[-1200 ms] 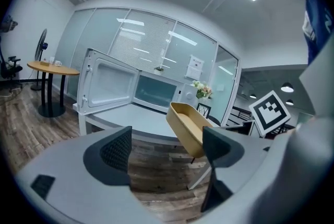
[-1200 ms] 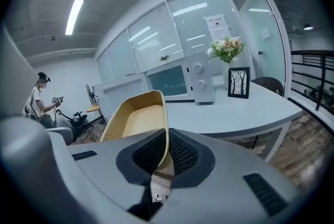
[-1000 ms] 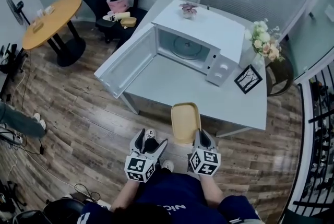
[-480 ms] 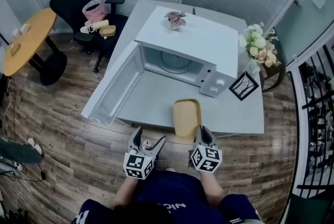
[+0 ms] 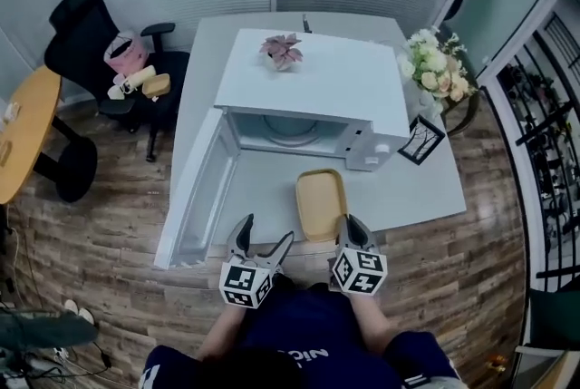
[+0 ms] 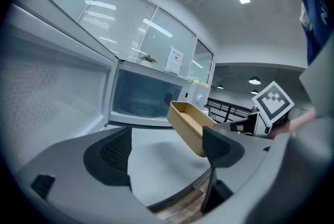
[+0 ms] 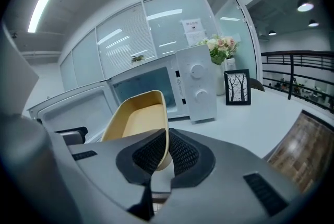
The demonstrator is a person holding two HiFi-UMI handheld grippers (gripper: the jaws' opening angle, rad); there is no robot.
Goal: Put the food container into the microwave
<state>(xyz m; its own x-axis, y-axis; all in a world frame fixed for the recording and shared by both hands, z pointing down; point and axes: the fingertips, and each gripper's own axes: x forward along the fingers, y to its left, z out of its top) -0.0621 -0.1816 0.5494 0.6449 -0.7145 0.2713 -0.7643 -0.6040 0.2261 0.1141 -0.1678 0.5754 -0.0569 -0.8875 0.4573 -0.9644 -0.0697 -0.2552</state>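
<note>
Tan container [image 5: 321, 204] pinched at its rim by right gripper [image 5: 350, 229], short of microwave [image 5: 313, 74].
Door [image 5: 195, 197] open; container not yet inside; left gripper [image 5: 265, 235] spread, empty.

From the head view, the microwave [image 5: 317, 79] sits centre frame on the table [image 5: 426, 197], with its door [image 5: 195, 197] swung out toward the lower left. A small plant [image 5: 281, 50] stands on top of the microwave. Right of the microwave I see a bouquet [image 5: 435, 74], and a picture frame [image 5: 420, 141] below it. The food container [image 5: 322, 204] hangs over the table's near part, before the open cavity, its near wall between the jaws of my right gripper [image 5: 349, 224]. My left gripper [image 5: 266, 229] is just left of it. A chair [image 5: 91, 43] stands at upper left.
</note>
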